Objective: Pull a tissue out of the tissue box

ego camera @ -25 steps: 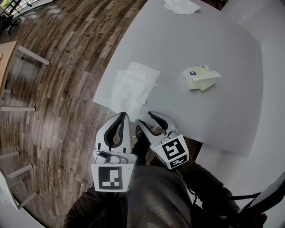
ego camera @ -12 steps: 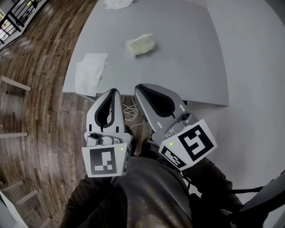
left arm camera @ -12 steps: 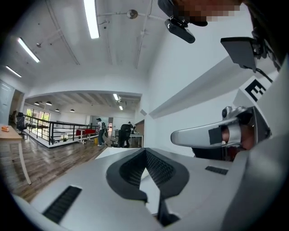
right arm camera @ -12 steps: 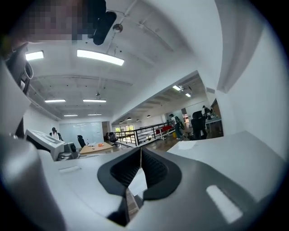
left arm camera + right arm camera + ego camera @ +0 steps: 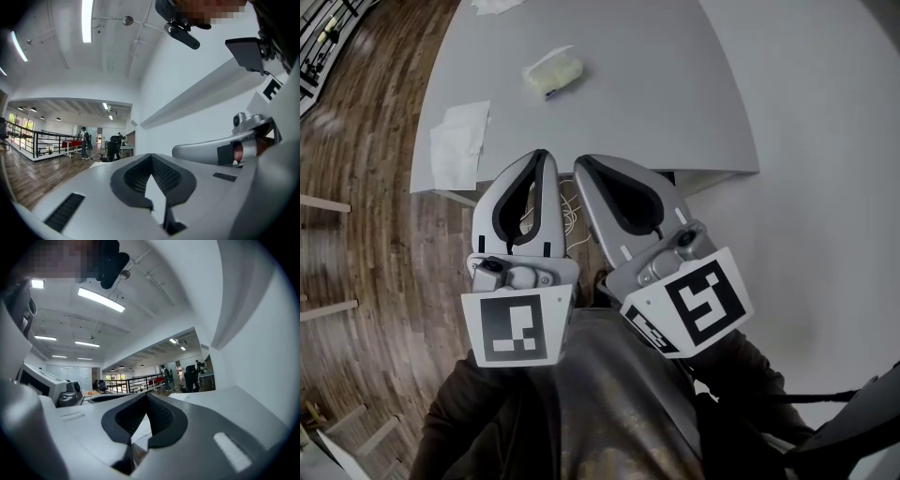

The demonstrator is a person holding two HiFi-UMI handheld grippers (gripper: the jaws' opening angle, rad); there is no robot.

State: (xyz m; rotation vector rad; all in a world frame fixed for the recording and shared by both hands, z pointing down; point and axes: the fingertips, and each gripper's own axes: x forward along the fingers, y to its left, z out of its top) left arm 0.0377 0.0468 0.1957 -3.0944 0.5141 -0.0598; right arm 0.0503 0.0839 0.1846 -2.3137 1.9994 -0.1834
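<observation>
Both have risen from the grey counter (image 5: pixel 675 94). The left gripper (image 5: pixel 542 156) is closed and empty, and the right gripper (image 5: pixel 581 163) has closed on nothing. The pale yellow soft tissue pack (image 5: pixel 553 72) lies far off, untouched.

overhead onto table (image 5: pixel 675 94), gripper views level

Grey table (image 5: pixel 675 84): tissue pack (image 5: pixel 553 72) mid, loose tissues (image 5: pixel 459 145) nr edge.

- tissue (image 5: pixel 495 5) at the far edge of the tabletop (image 5: pixel 656 84): cut off by picture's top edge
- cables (image 5: pixel 570 208) below tabletop's near edge: partly hidden behind left gripper (image 5: pixel 544 154)
- tissue box (image 5: pixel 551 73) print: too small to read
- person (image 5: pixel 84 142) in far room: too small to make out
</observation>
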